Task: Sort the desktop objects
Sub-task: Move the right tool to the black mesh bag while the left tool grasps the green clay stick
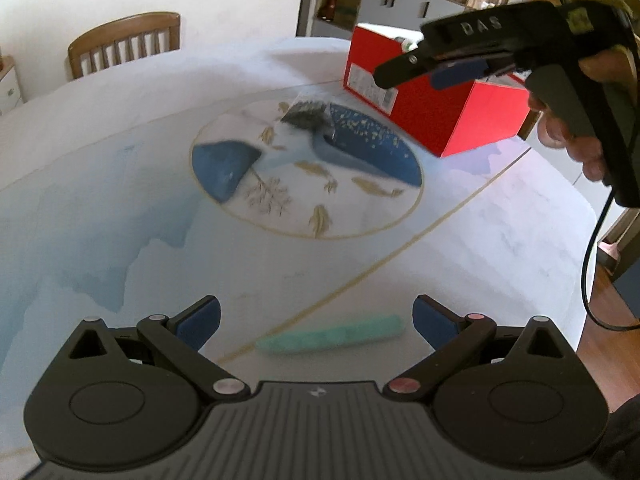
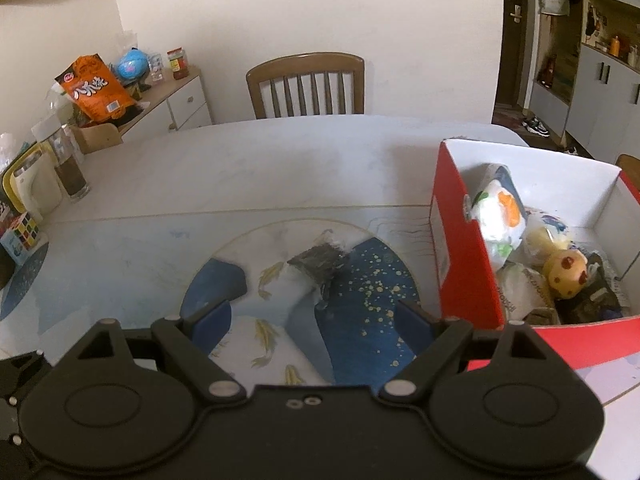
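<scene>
Reaching toward two loose things left on the table, with nothing held yet. Left gripper hanging low over a mint-green pen-like stick, jaws standing wide apart, the stick lying flat between and just beyond the blue pads, not touched. Right gripper pointing down at a small dark packet in clear wrap, jaws also wide apart and empty, the packet still well ahead of the pads.

Judging the step: approaching for two pickups, sorting partly done, since the red box at the right is already holding several wrapped snacks and a round yellow toy.

Next move probably calling for lowering the left jaws until the pads are standing on both long sides of the stick, then closing; turning the wrist a little may be needed, because the stick is lying nearly across the opening, slightly slanted.

Looking at the stick: slim, soft green, blurred here, one end thinner. Looking at the packet: crumpled, dark, lying on the round fish picture at the table's middle, just beside the box.
</scene>
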Motion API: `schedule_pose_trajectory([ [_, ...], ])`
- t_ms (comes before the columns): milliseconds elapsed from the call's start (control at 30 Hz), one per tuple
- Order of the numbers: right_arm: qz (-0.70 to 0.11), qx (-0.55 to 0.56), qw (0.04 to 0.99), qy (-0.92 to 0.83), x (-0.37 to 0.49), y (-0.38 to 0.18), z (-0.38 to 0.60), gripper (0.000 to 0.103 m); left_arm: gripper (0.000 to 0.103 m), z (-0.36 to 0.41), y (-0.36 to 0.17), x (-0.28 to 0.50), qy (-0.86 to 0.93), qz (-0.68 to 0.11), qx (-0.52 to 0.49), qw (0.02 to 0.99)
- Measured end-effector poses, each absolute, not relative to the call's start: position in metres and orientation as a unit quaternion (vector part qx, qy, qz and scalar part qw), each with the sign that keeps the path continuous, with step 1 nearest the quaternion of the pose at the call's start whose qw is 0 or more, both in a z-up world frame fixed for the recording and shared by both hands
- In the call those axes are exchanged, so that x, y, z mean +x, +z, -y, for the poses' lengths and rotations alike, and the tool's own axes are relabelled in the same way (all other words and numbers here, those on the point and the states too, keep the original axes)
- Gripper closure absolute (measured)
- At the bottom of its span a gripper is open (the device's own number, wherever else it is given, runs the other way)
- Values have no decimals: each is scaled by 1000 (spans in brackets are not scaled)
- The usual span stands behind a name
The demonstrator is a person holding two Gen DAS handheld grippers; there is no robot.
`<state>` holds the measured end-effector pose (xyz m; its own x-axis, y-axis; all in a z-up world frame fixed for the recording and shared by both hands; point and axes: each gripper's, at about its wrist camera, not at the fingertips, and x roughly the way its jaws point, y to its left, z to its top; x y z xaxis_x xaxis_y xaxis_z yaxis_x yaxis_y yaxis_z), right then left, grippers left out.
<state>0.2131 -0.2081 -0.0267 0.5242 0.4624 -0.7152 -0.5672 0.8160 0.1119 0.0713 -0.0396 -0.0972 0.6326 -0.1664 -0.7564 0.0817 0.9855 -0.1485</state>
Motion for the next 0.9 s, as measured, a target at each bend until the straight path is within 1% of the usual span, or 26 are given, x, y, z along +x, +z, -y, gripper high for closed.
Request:
schedule_pose_trajectory([
  [500,-392,-101,859,314,230,-52,180,14,0,70,-120,63,-1,-415,-44,909],
  [900,-399,-116,857,305,275,-85,161,19,0,85,-126,66,41,-396,-15,917],
])
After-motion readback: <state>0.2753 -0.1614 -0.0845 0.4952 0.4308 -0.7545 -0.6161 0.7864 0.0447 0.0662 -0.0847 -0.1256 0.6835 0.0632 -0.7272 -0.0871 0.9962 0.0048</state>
